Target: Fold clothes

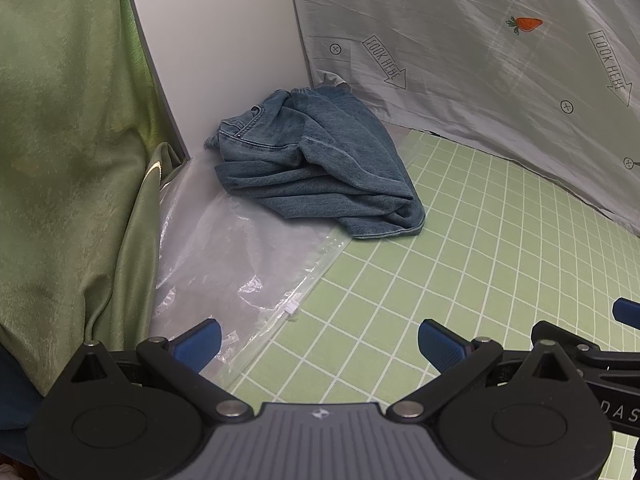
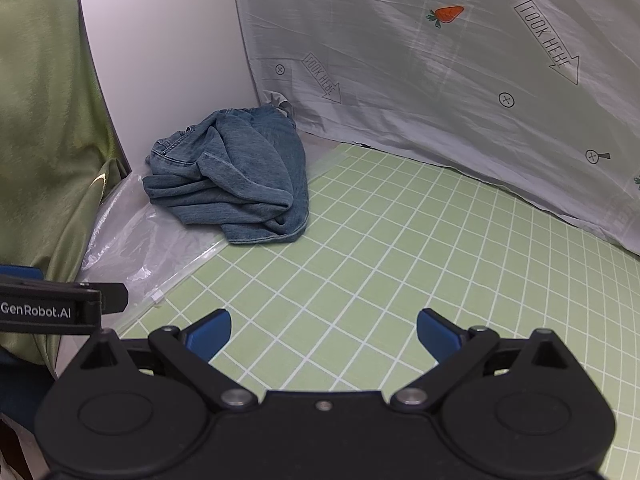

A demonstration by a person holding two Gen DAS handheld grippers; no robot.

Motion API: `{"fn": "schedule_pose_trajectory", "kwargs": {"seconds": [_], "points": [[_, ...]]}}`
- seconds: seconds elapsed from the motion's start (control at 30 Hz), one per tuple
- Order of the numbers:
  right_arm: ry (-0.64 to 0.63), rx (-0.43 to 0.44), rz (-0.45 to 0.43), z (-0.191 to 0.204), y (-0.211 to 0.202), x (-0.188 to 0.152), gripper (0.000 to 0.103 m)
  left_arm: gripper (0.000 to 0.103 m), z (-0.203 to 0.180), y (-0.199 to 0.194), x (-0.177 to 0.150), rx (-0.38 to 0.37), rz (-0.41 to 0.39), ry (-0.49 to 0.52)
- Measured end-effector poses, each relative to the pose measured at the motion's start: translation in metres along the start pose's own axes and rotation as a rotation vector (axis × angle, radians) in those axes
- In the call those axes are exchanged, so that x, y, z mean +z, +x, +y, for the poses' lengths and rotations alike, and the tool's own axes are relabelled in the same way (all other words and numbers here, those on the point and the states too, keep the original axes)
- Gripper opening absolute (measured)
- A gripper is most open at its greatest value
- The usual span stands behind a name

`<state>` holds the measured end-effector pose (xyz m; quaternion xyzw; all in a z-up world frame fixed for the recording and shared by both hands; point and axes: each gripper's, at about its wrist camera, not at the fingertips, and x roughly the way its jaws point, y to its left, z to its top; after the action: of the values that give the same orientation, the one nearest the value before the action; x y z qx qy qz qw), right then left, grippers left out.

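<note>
A crumpled pair of blue jeans (image 1: 316,164) lies in a heap in the far corner, partly on a clear plastic bag and partly on the green grid mat; it also shows in the right wrist view (image 2: 236,180). My left gripper (image 1: 318,344) is open and empty, low over the mat's near edge, well short of the jeans. My right gripper (image 2: 324,332) is open and empty, beside the left one over the mat. The right gripper's fingertip (image 1: 626,310) shows at the right edge of the left wrist view.
A clear plastic zip bag (image 1: 224,264) lies left of the green grid mat (image 1: 480,260). A green curtain (image 1: 68,160) hangs at left. A white panel (image 1: 224,40) and a grey printed sheet (image 1: 480,60) close off the back.
</note>
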<state>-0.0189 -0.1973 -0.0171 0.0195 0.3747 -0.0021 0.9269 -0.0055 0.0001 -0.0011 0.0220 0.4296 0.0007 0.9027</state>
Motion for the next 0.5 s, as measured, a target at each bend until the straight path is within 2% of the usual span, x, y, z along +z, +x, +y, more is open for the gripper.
{"fn": "schedule_pose_trajectory", "kwargs": {"seconds": [0.5], "points": [[0.002, 0.002, -0.005, 0.0, -0.0004, -0.0012, 0.1, 0.103, -0.0017, -0.0022, -0.0017, 0.0, -0.001, 0.007]]}}
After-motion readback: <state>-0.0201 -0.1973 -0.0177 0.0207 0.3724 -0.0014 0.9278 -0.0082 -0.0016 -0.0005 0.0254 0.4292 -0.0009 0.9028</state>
